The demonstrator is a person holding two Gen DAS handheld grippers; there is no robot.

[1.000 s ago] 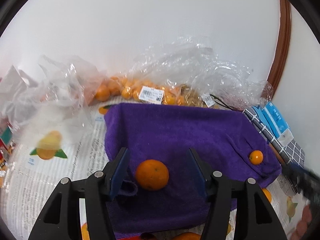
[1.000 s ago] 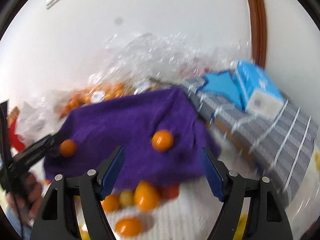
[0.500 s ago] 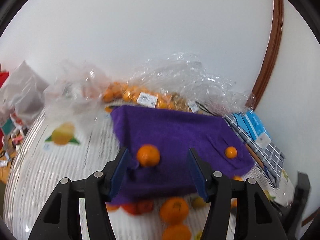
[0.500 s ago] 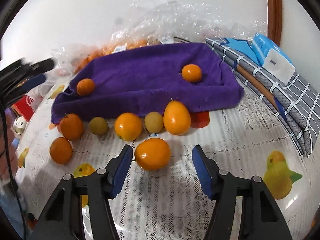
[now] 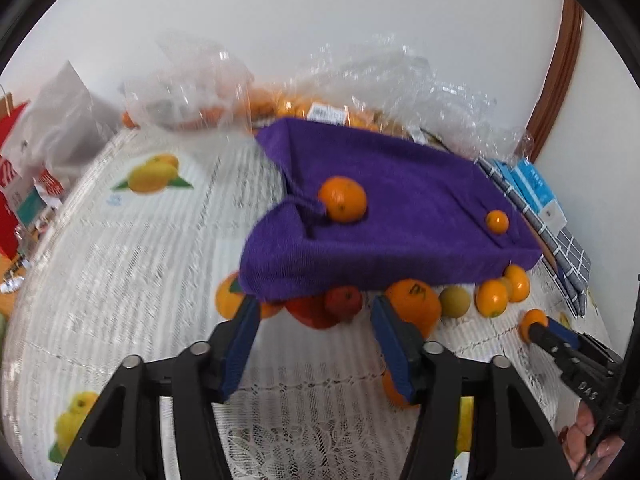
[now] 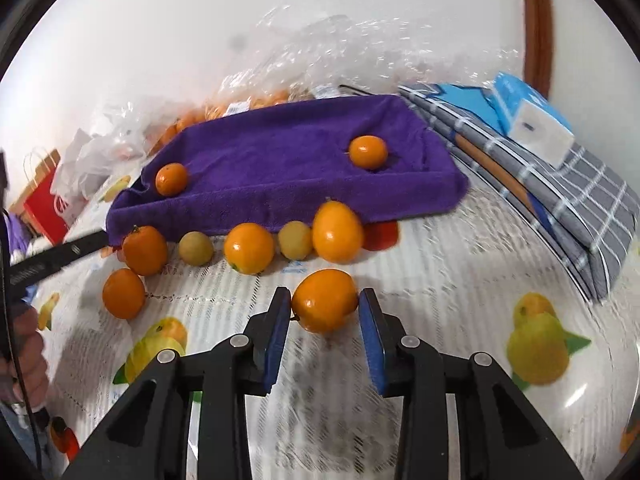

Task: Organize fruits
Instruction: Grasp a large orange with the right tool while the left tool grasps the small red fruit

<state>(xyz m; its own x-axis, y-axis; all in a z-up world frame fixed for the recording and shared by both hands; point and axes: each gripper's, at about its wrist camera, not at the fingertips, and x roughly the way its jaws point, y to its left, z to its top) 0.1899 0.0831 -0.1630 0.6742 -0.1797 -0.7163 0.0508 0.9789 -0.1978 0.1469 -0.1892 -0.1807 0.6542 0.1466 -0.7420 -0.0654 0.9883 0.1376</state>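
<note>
My left gripper (image 5: 314,342) had pulled back from the purple towel (image 5: 400,216), its jaws narrowing on nothing. Low in the right view, my right gripper (image 6: 325,334) was closing around a glossy oval orange fruit (image 6: 324,299); pickup looked imminent.

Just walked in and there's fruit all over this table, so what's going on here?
A person is sorting citrus with a hand-held tool in each hand. The right tool is closing around an orange fruit lying on the lace tablecloth, its pads at the fruit's sides. The left tool, also closing, holds nothing and points at the fruit beside the purple towel. Two oranges sit on the towel; a row of others lies along its near edge.
</note>
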